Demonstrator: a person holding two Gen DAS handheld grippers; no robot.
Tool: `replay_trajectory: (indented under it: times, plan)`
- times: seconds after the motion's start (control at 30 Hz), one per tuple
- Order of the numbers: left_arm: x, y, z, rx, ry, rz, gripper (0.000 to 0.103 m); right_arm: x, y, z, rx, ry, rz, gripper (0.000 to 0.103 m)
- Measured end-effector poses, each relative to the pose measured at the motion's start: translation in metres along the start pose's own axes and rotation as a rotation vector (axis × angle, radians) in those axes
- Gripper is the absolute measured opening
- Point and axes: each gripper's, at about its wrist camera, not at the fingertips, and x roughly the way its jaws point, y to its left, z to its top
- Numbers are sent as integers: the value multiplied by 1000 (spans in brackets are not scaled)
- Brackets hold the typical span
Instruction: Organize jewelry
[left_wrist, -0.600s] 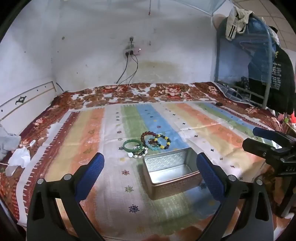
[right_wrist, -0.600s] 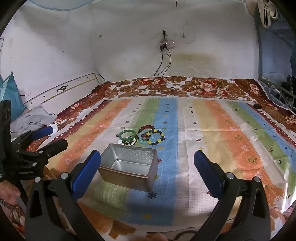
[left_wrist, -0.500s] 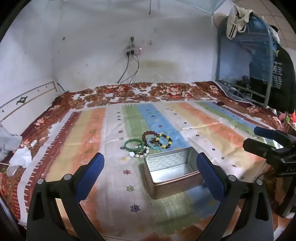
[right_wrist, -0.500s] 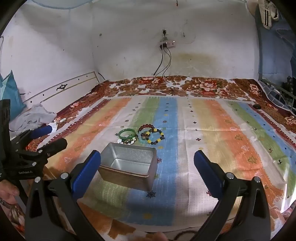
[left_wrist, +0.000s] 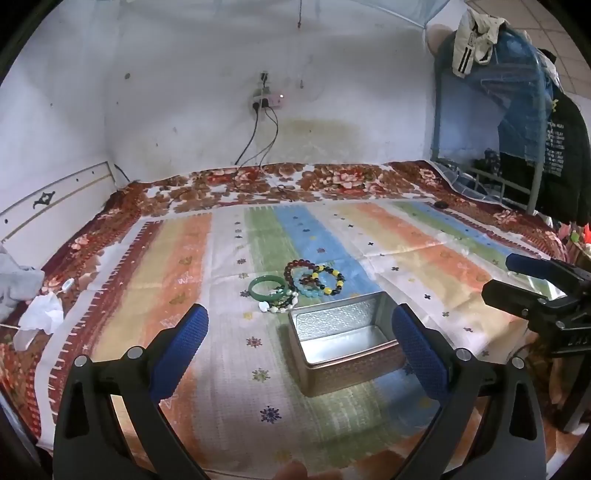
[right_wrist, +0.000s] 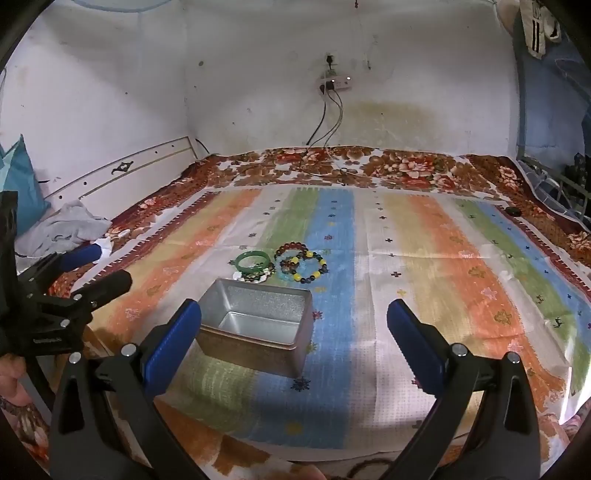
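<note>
- Small shift in the last half second: in the left view the tin (left_wrist: 345, 338) and the bracelets (left_wrist: 301, 286) have slid a touch lower and to the right, and the right view shows the same slight drift. Both hands are easing toward the work, no more than that.
- Nothing on the cloth (left_wrist: 207, 258) has been touched. The tin sits where it was, the pile sits where it was.
- For the task that means we are at the very start: approach only, not one piece stowed yet.
- The tin is open and bare inside, lid nowhere in sight, standing on the striped cloth near the front edge of the bed.
- The jewelry lies just behind it: a green bangle (left_wrist: 266, 287) on the left, a white beaded piece (left_wrist: 280, 306) touching the bangle, then a dark red string (left_wrist: 301, 271), a black-and-yellow one (left_wrist: 328, 280) and a pale blue one (left_wrist: 308, 291) overlapping each other.
- Left gripper (left_wrist: 299, 332) hovers above the cloth, tilted gently down, jaws spread wide with nothing between them. The tin shows inside its span but well below and ahead, no contact.
- Right gripper (right_wrist: 293, 332) mirrors it: same gentle downward tilt, jaws wide apart, holding nothing. The tin sits toward its left finger in that view.
- Each gripper shows at the edge of the other's camera, so the two are side by side and apart.
- My guess is that the bangle goes first, being rigid and clear on its outer side.
</note>
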Motion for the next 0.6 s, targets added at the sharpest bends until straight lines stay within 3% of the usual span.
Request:
replay_trajectory:
  times: [0.17, 0.27, 0.6]
  plan:
    - [-3, 1, 1, -5, -8, 8, 98, 2, 2, 0, -8, 9, 40, 99]
    - [-4, 3, 3, -10, -1, 18, 98, -1, 6, 0, -36, -16, 29, 99]
    - [-5, -4, 3, 38, -2, 48, 98, 4, -3, 3, 10, 39, 21, 99]
